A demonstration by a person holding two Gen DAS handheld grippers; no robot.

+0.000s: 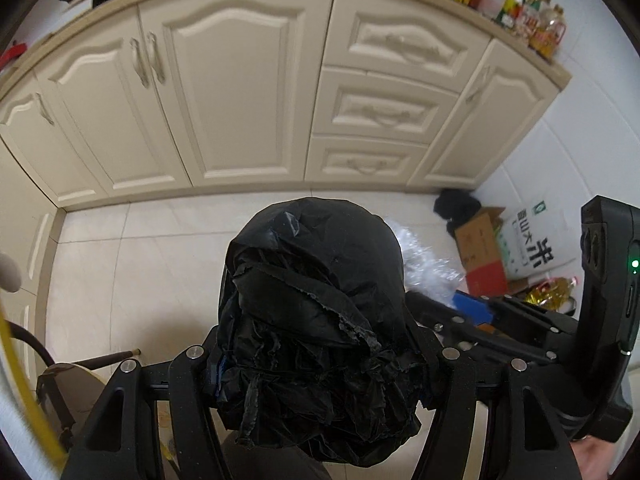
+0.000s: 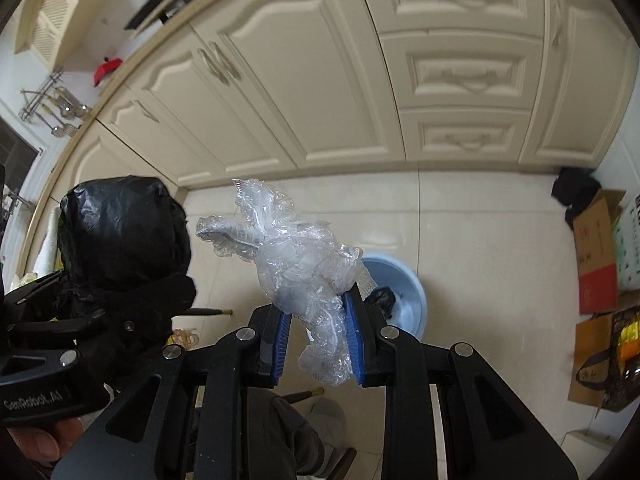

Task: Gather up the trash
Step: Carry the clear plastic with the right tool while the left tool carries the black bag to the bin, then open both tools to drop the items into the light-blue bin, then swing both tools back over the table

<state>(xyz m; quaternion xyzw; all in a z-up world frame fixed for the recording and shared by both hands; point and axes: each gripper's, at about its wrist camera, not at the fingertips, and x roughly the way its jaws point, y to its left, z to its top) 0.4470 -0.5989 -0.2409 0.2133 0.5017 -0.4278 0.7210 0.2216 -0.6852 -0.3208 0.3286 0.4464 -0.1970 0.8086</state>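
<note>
Both grippers carry trash above the kitchen floor: the right gripper has its blue pads closed on a crumpled wad of clear plastic wrap, pinched near its lower end so that most of the wad sticks up and forward beyond the fingertips, while the left gripper is clamped around a bunched black plastic bag, which bulges out past the fingers and hides the pads. In the right wrist view the black bag sits just to the left of the clear wrap, so the two hands are held close together, side by side, both angled downward. Below and a little behind the clear wrap stands a light blue bin on the pale tiled floor, with some dark and white scraps already in it; my reading is that both bundles are being brought over it so they can be dropped in, and the right hand looks nearer to it. Cream cabinets line the far side, and cardboard boxes stand against the wall at the right, well apart from the bin
</note>
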